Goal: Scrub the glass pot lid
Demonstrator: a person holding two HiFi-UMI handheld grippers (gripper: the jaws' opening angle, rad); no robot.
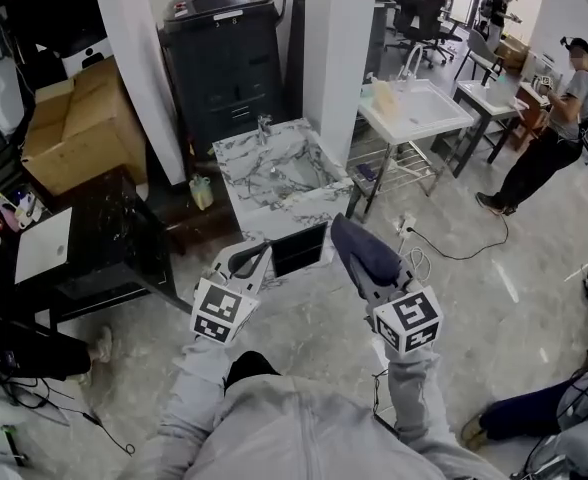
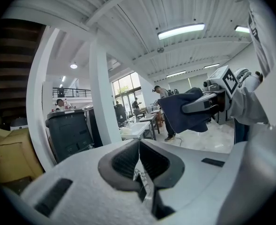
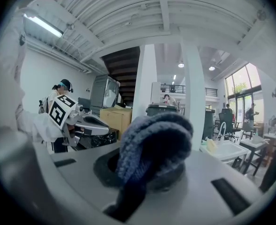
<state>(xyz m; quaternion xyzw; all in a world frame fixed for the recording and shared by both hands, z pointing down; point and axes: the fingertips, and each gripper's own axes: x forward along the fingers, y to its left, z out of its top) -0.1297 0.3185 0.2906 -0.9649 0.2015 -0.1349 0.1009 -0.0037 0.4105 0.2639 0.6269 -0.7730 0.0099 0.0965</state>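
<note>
I see no glass pot lid in any view. My right gripper [image 1: 352,240] is raised in front of me, shut on a dark blue knitted cloth [image 1: 366,253] that drapes over its jaws. The cloth [image 3: 152,142] fills the middle of the right gripper view. My left gripper [image 1: 248,261] is held up beside it, jaws pressed together with nothing between them [image 2: 139,150]. In the left gripper view the right gripper [image 2: 196,108] and its cloth [image 2: 179,114] show at the upper right. The left gripper [image 3: 95,124] shows at the left of the right gripper view.
A marble sink [image 1: 304,200] with a faucet [image 1: 263,126] stands just ahead, below both grippers. A white sink [image 1: 444,118] is to its right, beyond a white pillar [image 1: 336,38]. There is a dark cabinet [image 1: 224,53] behind, a cardboard box [image 1: 79,128] and black table [image 1: 109,243] left, and a person [image 1: 554,133] far right.
</note>
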